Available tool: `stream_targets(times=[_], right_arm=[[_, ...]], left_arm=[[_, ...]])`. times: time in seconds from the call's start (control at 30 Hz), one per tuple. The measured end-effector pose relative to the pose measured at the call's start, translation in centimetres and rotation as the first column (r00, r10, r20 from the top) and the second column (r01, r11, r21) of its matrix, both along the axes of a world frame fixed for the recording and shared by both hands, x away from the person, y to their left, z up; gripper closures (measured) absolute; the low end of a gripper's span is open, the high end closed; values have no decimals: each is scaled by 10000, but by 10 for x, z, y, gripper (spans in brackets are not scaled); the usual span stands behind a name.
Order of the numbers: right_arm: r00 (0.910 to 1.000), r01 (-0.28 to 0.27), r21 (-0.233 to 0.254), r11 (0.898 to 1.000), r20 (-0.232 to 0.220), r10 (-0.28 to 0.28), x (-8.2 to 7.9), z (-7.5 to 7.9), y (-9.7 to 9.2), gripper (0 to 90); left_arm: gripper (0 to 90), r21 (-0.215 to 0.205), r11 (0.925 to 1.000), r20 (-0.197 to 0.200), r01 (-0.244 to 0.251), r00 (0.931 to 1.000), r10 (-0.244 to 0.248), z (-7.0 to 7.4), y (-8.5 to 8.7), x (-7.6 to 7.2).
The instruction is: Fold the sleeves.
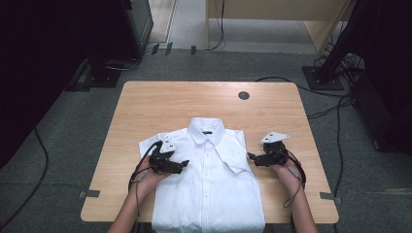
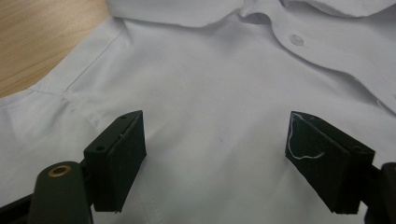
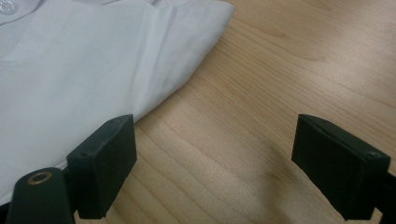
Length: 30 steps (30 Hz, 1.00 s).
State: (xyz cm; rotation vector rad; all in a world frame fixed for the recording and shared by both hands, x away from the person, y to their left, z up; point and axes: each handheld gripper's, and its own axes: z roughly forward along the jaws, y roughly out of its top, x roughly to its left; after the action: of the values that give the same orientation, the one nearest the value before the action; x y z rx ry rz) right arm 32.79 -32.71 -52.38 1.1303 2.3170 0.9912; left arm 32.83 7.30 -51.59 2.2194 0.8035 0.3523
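A white button-up shirt (image 1: 209, 179) lies folded, collar away from me, on the wooden table (image 1: 145, 104). My left gripper (image 1: 183, 164) hovers over the shirt's left chest, open, with white cloth (image 2: 210, 98) below its jaws and nothing between them. My right gripper (image 1: 251, 156) stands open at the shirt's right edge, just beside the folded sleeve. In the right gripper view the shirt's folded edge (image 3: 154, 70) lies to the left of the jaws and bare wood (image 3: 261, 107) lies between them. In the left gripper view a button (image 2: 296, 39) shows near the placket.
A round cable hole (image 1: 244, 95) sits at the table's far right. The far half of the table is bare wood. Around the table are grey carpet, cables (image 1: 335, 126) at the right and stand bases (image 1: 99, 77) at the back.
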Motion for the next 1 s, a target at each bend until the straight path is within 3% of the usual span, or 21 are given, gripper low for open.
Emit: stream_targets(times=[0.17,0.57,1.0], right_arm=[[10000,6,-219,9998,19,-6,-1,-3,1,124],[9999,107,335,9994,-40,-106,-1,-8,-2,85],[9995,132,337,9993,-299,-122,1,-9,0,25]], left_arm=[[201,-63,10000,1,-31,10000,31,2,3,2],[201,-187,9998,17,-112,9999,112,7,11,9],[201,-246,9995,-11,-195,9998,195,9,20,16]])
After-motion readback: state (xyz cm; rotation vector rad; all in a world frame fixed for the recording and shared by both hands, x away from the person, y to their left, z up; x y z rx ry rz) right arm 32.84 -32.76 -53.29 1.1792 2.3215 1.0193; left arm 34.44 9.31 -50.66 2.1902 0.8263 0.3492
